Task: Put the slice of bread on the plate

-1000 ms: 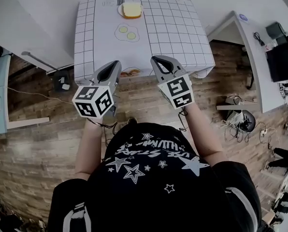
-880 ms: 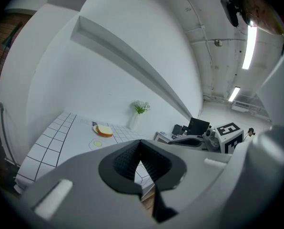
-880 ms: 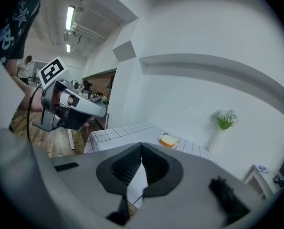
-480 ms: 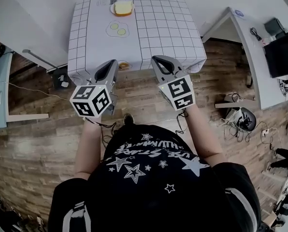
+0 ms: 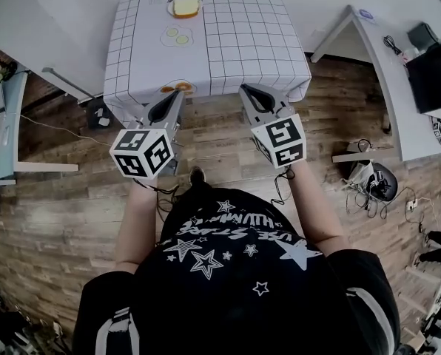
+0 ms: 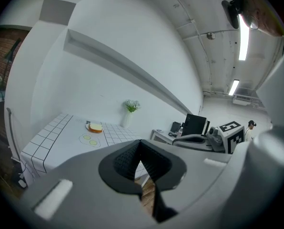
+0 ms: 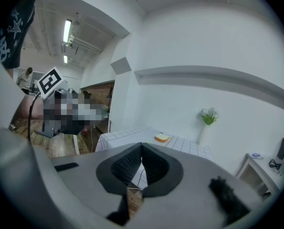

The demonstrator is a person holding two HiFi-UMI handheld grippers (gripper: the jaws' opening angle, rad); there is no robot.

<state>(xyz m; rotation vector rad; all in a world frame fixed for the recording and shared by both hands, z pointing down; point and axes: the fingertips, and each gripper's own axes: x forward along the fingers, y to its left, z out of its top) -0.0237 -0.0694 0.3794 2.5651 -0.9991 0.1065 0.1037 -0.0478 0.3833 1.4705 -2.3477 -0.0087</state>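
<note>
Head view, looking steeply down. A surface (image 5: 250, 43) covered with a white, grid-lined cloth is seen at the upper centre of the frame. The slice of bread (image 5: 185, 6) is shown lying on the plate (image 5: 171, 9) at the far end of the surface, close to the top edge of the frame. Just below it a fried-egg shape (image 5: 176, 35) with two yellow discs is seen. A small orange item (image 5: 178, 87), too small to be identified, is seen at the near edge. The left gripper (image 5: 177, 97) and the right gripper (image 5: 244, 90) are held side by side over the wooden floor (image 5: 58, 176). Their tips are close to the near edge of the surface and well apart from the bread.

Left gripper view. The jaws are seen pressed together at their tips, with nothing between them. Bread and plate are shown at centre left of the frame, and a vase of flowers (image 6: 130, 109) is set to their right against the white wall.

Right gripper view. The jaws are likewise seen closed together and empty. The bread is shown on the surface just above them, with the vase further right.
</note>
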